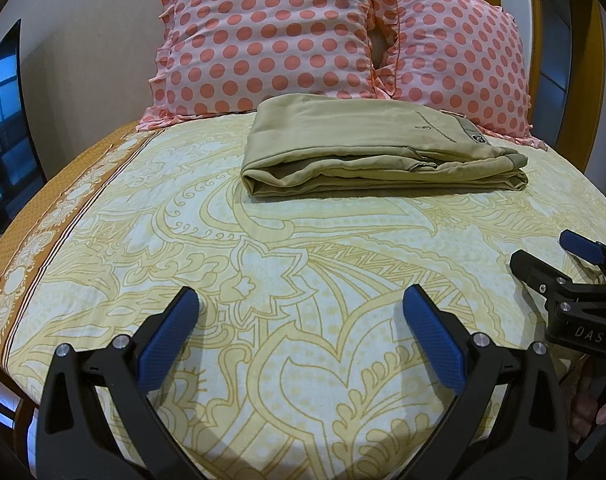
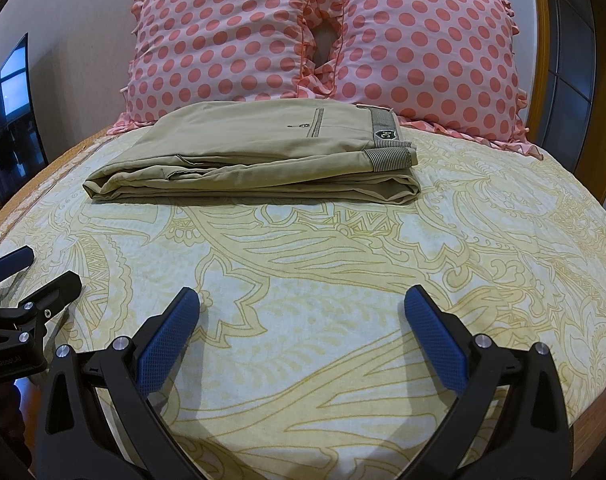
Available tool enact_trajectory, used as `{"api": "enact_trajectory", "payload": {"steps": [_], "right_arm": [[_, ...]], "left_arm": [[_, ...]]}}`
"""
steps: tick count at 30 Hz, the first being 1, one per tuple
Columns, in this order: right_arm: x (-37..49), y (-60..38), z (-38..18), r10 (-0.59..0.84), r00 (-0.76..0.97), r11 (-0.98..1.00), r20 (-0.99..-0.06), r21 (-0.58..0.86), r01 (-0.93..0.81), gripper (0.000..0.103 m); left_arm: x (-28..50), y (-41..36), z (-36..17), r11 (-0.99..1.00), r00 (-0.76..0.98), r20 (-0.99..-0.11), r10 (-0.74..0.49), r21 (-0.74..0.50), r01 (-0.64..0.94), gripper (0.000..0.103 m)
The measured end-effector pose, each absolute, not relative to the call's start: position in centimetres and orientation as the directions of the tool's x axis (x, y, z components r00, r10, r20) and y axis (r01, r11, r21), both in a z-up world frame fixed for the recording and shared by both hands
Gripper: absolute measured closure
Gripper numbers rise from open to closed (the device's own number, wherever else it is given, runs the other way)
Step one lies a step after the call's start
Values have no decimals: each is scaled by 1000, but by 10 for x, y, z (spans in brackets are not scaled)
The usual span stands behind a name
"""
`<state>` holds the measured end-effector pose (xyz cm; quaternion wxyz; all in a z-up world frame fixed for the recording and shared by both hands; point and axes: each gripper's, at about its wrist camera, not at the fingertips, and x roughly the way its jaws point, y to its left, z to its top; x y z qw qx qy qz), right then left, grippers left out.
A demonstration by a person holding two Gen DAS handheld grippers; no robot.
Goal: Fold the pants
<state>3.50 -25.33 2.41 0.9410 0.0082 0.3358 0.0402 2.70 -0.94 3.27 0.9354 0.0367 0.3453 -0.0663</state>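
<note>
The khaki pants (image 1: 367, 148) lie folded in a flat stack on the bed, near the pillows; they also show in the right wrist view (image 2: 255, 156), with the striped waistband and a label on the right end. My left gripper (image 1: 301, 300) is open and empty above the sheet, well short of the pants. My right gripper (image 2: 302, 300) is open and empty, also short of the pants. In the left wrist view the right gripper (image 1: 543, 250) shows at the right edge. In the right wrist view the left gripper (image 2: 43, 268) shows at the left edge.
The bed (image 1: 263, 280) has a yellow patterned sheet (image 2: 343, 260). Two pink polka-dot pillows (image 1: 271, 36) (image 2: 423, 48) stand behind the pants. A dark screen (image 1: 3, 112) is at the left wall. A wooden frame (image 2: 543, 60) is at the right.
</note>
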Motion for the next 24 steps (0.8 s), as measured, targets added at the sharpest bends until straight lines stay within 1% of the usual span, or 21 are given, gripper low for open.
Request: {"api": "enact_trajectory", "payload": {"steps": [16,24], "right_arm": [[35,-253,25,81,771,997,-631,42,-70,1],[35,-253,24,81,772,997,-631,42,-70,1]], "left_arm": [[27,-11,33,988,755,-648,-102,21,152,2],[27,-13,33,991,754,-652,-81,29,131,2]]}}
